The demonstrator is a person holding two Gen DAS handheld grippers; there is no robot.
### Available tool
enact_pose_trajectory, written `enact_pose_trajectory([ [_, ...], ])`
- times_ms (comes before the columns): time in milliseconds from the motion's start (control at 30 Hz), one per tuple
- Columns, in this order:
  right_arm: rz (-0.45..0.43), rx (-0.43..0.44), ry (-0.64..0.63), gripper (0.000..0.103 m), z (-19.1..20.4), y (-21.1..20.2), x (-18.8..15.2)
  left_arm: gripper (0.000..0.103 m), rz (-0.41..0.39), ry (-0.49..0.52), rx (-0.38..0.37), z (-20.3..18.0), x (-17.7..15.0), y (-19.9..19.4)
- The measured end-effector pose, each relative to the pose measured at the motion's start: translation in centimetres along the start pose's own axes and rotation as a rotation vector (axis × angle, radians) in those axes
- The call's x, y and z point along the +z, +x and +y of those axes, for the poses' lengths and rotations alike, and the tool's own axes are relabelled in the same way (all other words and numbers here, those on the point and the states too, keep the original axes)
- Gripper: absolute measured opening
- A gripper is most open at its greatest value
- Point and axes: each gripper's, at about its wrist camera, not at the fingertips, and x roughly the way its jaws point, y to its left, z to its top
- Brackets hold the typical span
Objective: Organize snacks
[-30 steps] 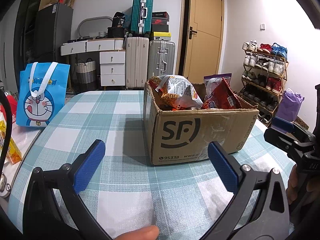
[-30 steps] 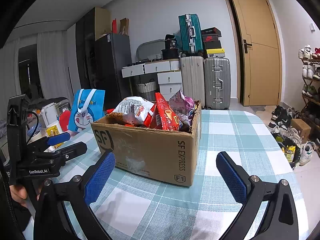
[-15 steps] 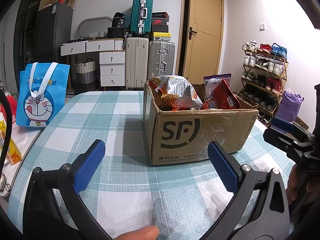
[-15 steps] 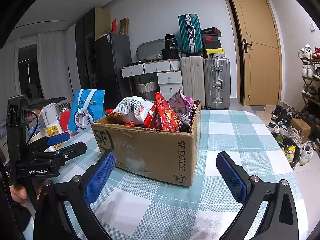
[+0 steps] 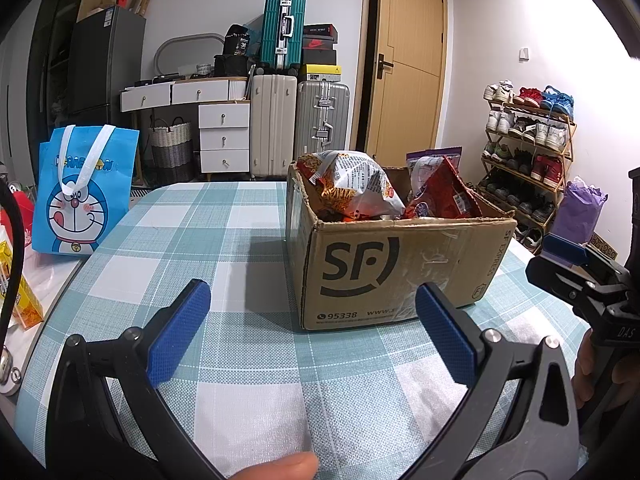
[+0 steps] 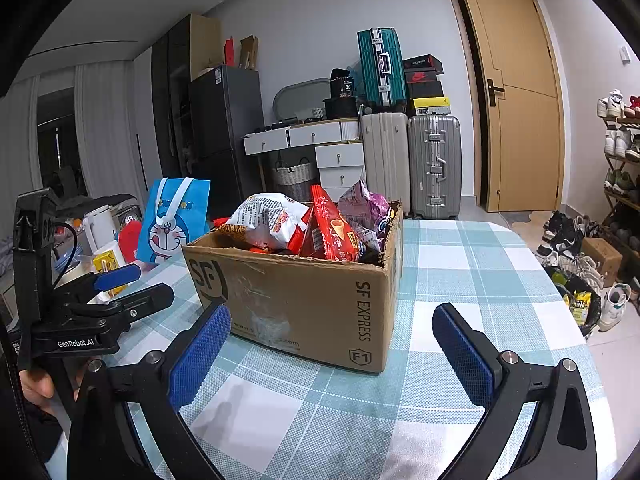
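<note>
A brown SF cardboard box (image 5: 400, 272) stands on the checked tablecloth (image 5: 208, 240), filled with snack bags: a white and orange bag (image 5: 356, 184), a red bag (image 5: 440, 196) and a purple bag (image 6: 364, 208). The box also shows in the right wrist view (image 6: 304, 304). My left gripper (image 5: 312, 320) is open and empty, just in front of the box. My right gripper (image 6: 332, 344) is open and empty, near the box's front right corner. Each gripper shows at the edge of the other's view.
A blue Doraemon bag (image 5: 84, 192) stands at the table's left edge, with a yellow carton (image 5: 24, 304) near it. A kettle (image 6: 100, 228) sits further left. Suitcases (image 5: 296, 128), drawers and a shoe rack (image 5: 528, 144) stand beyond the table.
</note>
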Motion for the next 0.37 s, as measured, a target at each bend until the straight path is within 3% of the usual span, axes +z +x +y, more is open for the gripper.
enact_pose_trajectory([
  [367, -0.001, 0.0, -0.001, 0.103, 0.03, -0.04, -0.1, 0.102, -0.004, -0.002, 0.0, 0.09, 0.01, -0.1],
])
